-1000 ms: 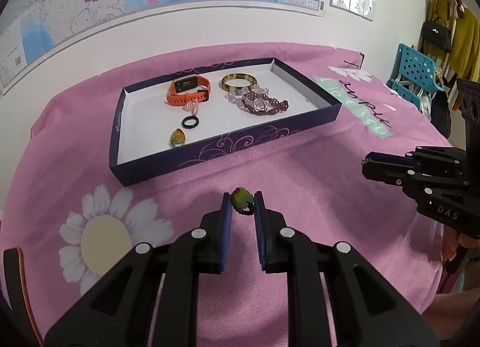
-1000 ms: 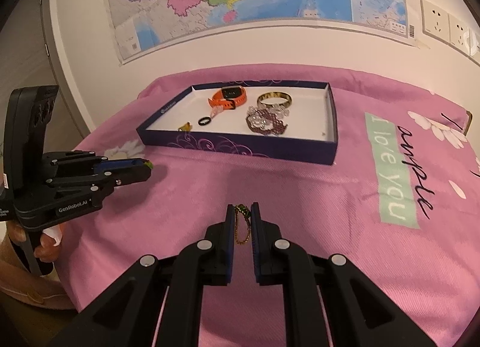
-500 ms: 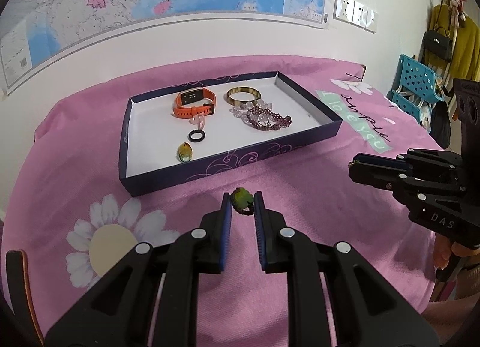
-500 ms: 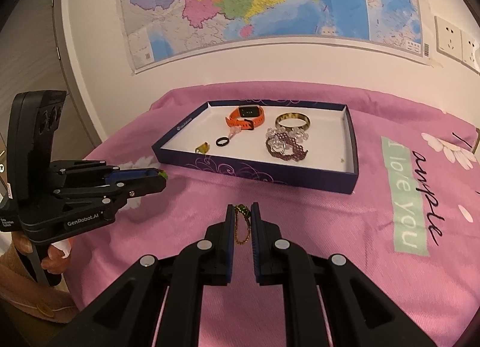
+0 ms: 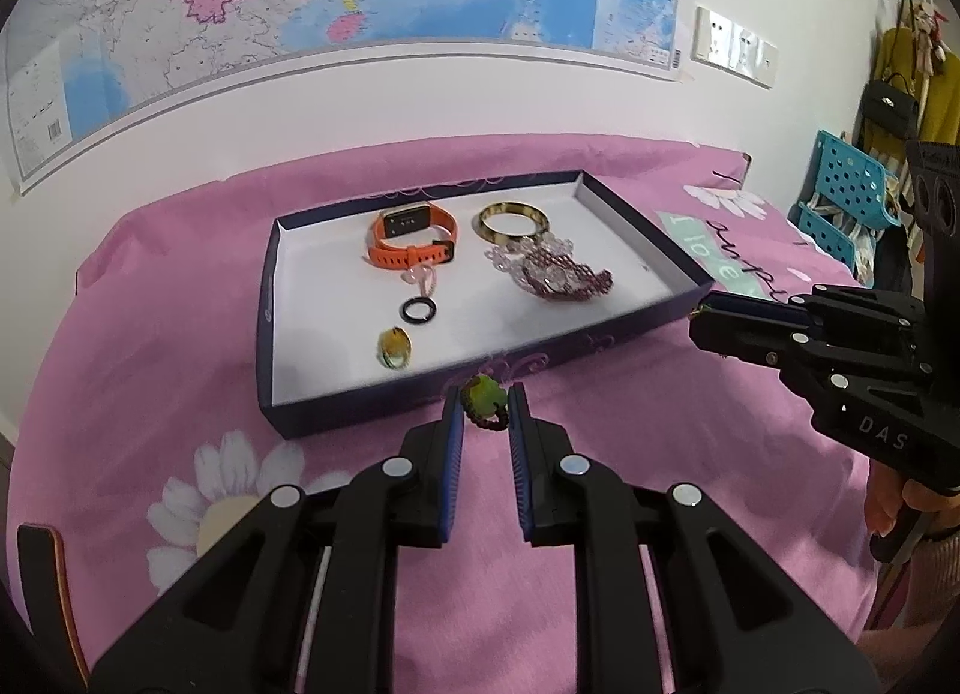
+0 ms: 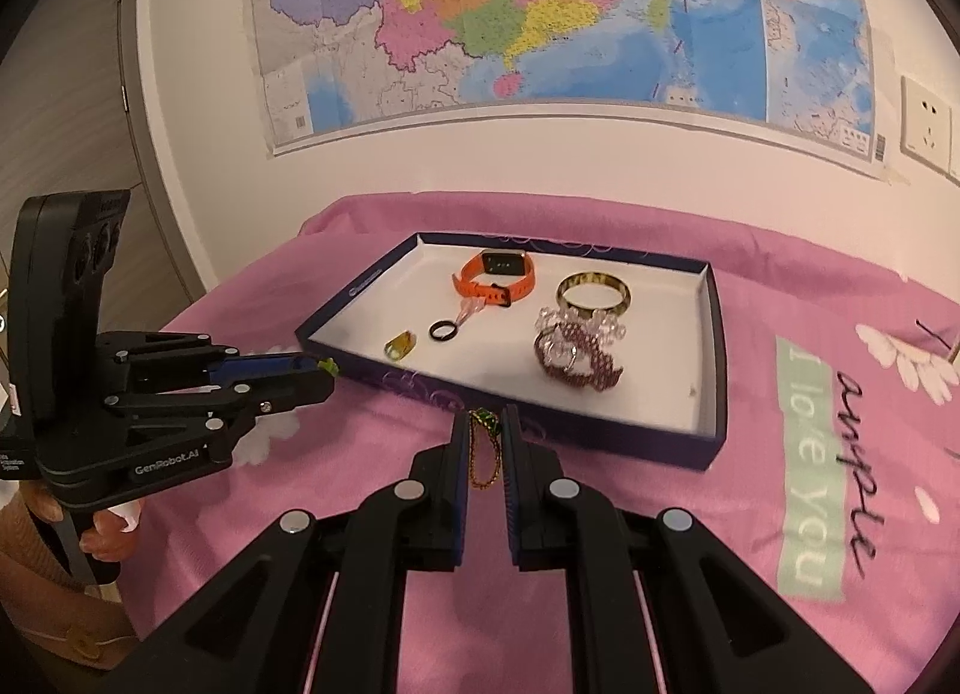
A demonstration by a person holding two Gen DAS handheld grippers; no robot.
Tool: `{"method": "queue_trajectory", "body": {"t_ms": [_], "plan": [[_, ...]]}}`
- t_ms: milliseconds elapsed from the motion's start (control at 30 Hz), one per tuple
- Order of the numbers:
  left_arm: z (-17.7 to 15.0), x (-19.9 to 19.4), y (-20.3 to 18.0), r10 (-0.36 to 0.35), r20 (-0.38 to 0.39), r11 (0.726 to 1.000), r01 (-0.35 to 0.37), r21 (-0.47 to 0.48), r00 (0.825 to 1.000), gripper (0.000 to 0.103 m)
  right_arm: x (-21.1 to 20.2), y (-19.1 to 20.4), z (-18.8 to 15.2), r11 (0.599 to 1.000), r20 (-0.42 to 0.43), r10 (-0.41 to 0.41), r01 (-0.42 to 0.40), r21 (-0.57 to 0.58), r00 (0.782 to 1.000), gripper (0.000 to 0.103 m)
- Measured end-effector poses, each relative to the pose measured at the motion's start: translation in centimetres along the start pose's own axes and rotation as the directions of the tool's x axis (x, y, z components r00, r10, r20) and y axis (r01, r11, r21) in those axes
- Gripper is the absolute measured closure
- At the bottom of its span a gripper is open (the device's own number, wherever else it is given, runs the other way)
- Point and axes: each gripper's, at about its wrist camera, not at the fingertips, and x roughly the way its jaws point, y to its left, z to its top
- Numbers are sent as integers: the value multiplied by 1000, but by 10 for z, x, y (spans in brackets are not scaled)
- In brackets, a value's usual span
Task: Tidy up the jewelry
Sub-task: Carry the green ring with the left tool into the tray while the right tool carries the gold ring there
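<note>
Left wrist view: left gripper [image 5: 486, 409] clenched on a green ring [image 5: 483, 399] at lower centre; right gripper [image 6: 483, 433] grasping a gold chain [image 6: 483, 457]; carry both over the box [image 5: 420, 406] wall, then release onto bare white floor.

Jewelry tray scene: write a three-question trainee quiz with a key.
1. True or false: the orange watch lies outside the tray.
2. What does the left hand-held gripper pinch? A) green-stone ring B) black ring C) gold bangle
3. Fill in: the right hand-held gripper holds a thin gold ____.

Key: 1 false; 2 A; 3 chain.
</note>
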Motion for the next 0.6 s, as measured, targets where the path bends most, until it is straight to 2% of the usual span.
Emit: {"method": "queue_trajectory", "body": {"t_ms": [600], "plan": [[36,39,16,40,-9,999,-40,-31,999,88,66,-30,33,998,-78,-58,58,-2,995,94]]}}
